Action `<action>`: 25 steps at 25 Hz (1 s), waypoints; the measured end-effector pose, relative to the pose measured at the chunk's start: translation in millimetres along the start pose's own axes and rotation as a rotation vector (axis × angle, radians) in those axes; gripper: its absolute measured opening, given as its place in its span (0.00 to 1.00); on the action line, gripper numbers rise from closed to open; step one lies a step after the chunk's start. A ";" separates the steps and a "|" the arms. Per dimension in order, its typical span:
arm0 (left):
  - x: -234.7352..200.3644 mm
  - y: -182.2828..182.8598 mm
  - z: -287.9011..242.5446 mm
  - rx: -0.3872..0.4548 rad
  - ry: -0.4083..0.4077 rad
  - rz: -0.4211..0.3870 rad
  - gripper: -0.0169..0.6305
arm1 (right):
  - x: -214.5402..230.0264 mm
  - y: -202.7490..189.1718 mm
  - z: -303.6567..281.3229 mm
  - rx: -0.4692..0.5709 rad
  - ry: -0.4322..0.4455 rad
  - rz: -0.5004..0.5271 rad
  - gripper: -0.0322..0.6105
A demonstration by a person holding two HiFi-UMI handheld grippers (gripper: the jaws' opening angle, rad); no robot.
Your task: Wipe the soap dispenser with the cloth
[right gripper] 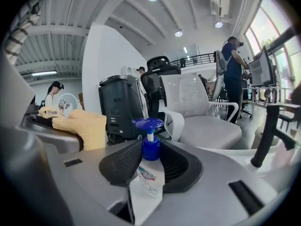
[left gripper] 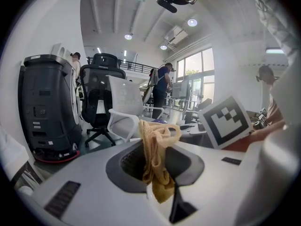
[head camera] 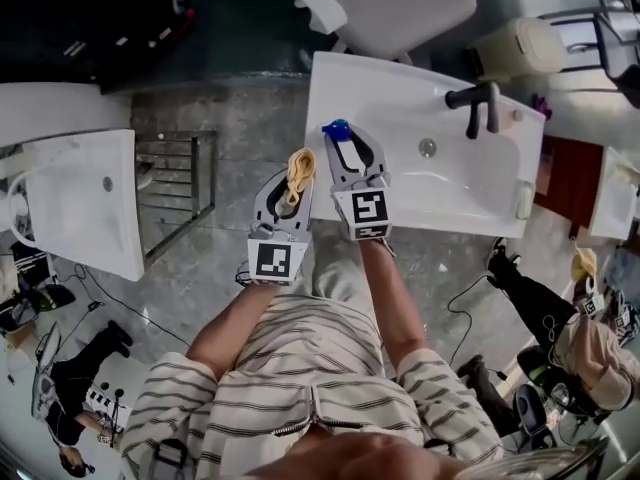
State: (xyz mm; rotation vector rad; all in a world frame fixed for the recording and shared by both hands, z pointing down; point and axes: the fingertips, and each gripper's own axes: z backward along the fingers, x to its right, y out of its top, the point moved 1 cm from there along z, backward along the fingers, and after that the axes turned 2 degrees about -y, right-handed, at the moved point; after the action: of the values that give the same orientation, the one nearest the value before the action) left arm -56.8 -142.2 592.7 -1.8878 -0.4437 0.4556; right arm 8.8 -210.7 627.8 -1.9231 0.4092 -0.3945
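Observation:
A yellow cloth (head camera: pixel 299 171) hangs bunched between the jaws of my left gripper (head camera: pixel 296 183), which is shut on it just left of the white sink (head camera: pixel 480 193). In the left gripper view the cloth (left gripper: pixel 157 159) droops between the pads of the left gripper (left gripper: pixel 155 167). My right gripper (head camera: pixel 352 146) is shut on the soap dispenser (head camera: pixel 337 128), a white bottle with a blue pump, over the sink's left end. The right gripper view shows the dispenser (right gripper: pixel 150 147) upright in the right gripper (right gripper: pixel 149 167), pump above the pads, with the cloth (right gripper: pixel 82 126) close at left.
A black faucet (head camera: pixel 478 103) stands at the sink's far right. A second white basin (head camera: pixel 80 198) is at left, with a metal rack (head camera: pixel 175 183) on the floor between. A white office chair (head camera: pixel 390 3) stands beyond the sink. A person (head camera: pixel 570 338) is at lower right.

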 end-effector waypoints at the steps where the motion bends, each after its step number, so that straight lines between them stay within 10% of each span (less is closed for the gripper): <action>1: 0.1 0.9 0.5 -0.002 -0.005 -0.001 0.16 | -0.2 5.1 1.5 0.009 0.003 0.002 0.24; 25: 30.3 82.1 31.7 0.083 -0.151 -0.076 0.16 | -15.1 106.9 78.1 0.090 0.035 -0.036 0.24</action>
State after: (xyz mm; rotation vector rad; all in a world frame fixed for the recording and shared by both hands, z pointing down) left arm -39.7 -129.5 502.0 -1.7573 -0.5861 0.5599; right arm 20.2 -179.0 498.9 -1.8404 0.3737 -0.4628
